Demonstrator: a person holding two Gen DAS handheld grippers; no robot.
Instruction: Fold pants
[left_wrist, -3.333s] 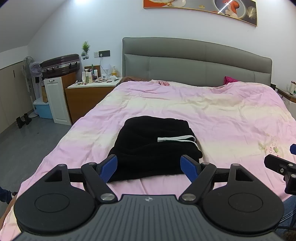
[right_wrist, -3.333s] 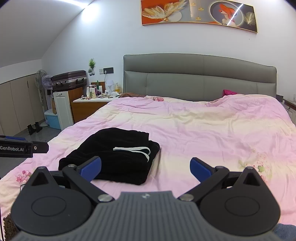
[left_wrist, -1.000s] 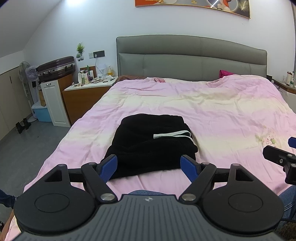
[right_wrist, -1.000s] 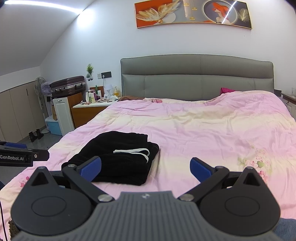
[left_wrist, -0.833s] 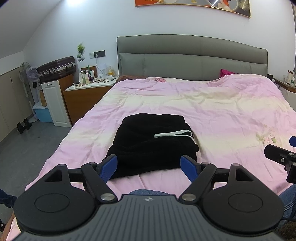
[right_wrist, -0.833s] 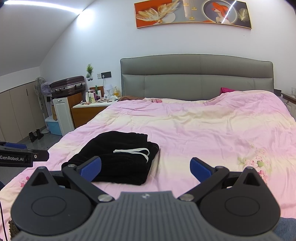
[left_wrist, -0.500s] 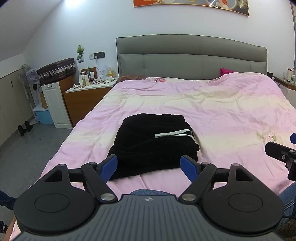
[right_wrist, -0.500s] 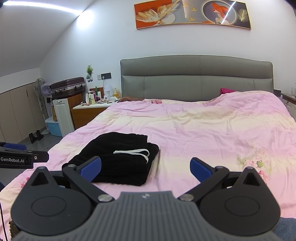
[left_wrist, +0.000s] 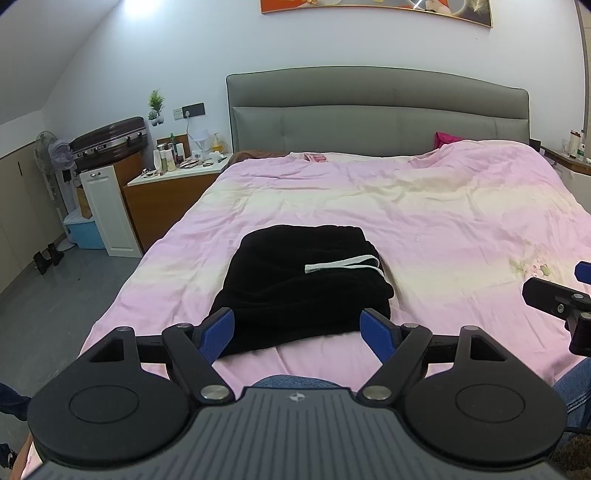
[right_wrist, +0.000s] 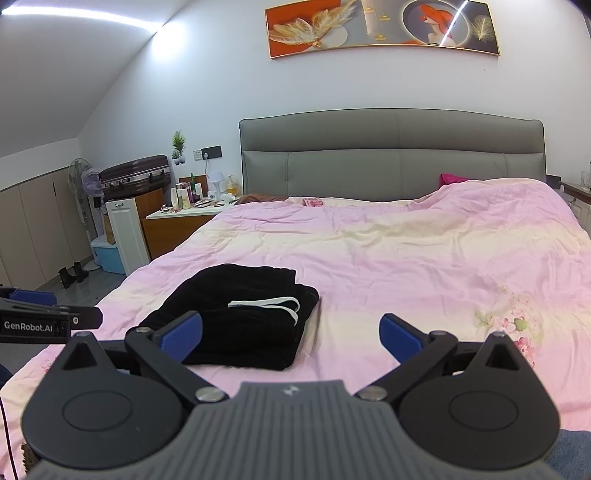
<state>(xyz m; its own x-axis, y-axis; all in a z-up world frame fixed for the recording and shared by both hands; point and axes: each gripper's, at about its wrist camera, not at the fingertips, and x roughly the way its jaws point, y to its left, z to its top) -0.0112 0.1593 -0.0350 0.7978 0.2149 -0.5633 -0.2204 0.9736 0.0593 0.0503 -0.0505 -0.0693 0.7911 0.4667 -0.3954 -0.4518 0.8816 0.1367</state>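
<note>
Soft, floppy black pants (left_wrist: 303, 284) lie folded on the bed (left_wrist: 424, 221); pinch a thick edge. Both hand-held grippers, left (left_wrist: 298, 329) and right (right_wrist: 291, 333), gape wide, empty.

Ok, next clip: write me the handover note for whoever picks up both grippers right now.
Left gripper: open, empty, held above the near edge of the bed, pointing at the pants.
Right gripper: open, empty, to the right of the pants.
Black pants: folded into a compact stack on the pink duvet, white drawstring lying on top.
Done: the fold looks finished; nothing is gripped.
Left: probably nothing, or at most squaring up the stack.
</note>
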